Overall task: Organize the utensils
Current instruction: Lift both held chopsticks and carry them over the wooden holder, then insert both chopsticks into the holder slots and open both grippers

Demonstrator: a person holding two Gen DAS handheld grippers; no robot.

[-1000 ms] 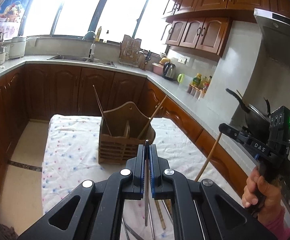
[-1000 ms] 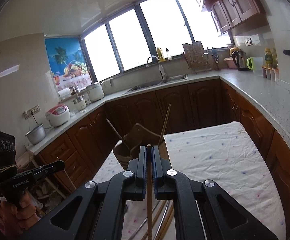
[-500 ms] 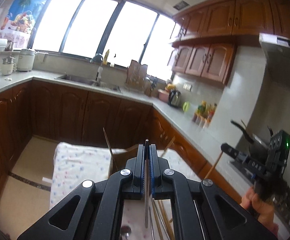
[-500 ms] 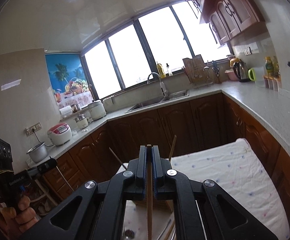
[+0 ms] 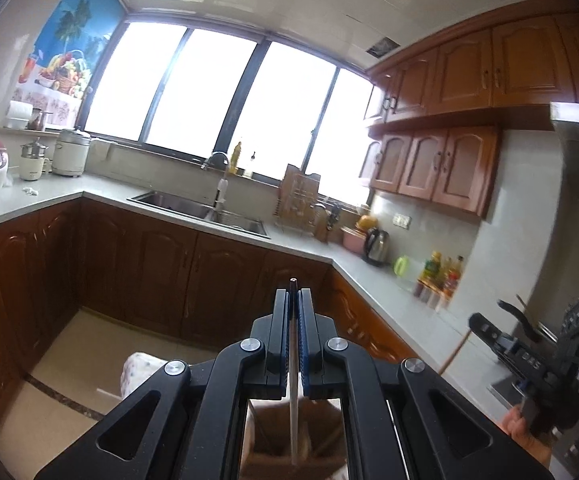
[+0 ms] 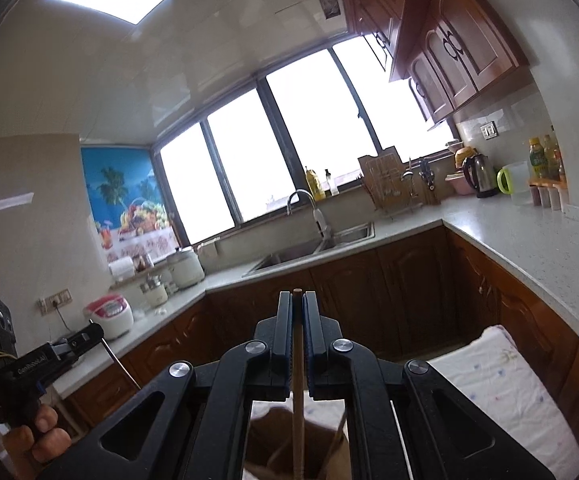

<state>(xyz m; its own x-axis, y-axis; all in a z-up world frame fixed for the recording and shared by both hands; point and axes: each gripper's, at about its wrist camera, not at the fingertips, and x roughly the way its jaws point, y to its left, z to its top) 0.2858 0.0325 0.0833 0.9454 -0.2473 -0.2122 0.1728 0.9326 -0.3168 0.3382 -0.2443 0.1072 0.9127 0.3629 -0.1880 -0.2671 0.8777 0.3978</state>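
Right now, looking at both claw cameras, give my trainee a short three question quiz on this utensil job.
1. True or false: the left claw is shut on a thin metal utensil.
2. What does the right claw hold? A) a sponge B) a wooden chopstick C) nothing
3. Fill in: below both claws, partly hidden, stands a wooden ______ with sticks already in it.

Key
1. True: the pads press on its thin shaft.
2. B: its tip shows just past the pads.
3. Utensil holder, on the flowered tablecloth.
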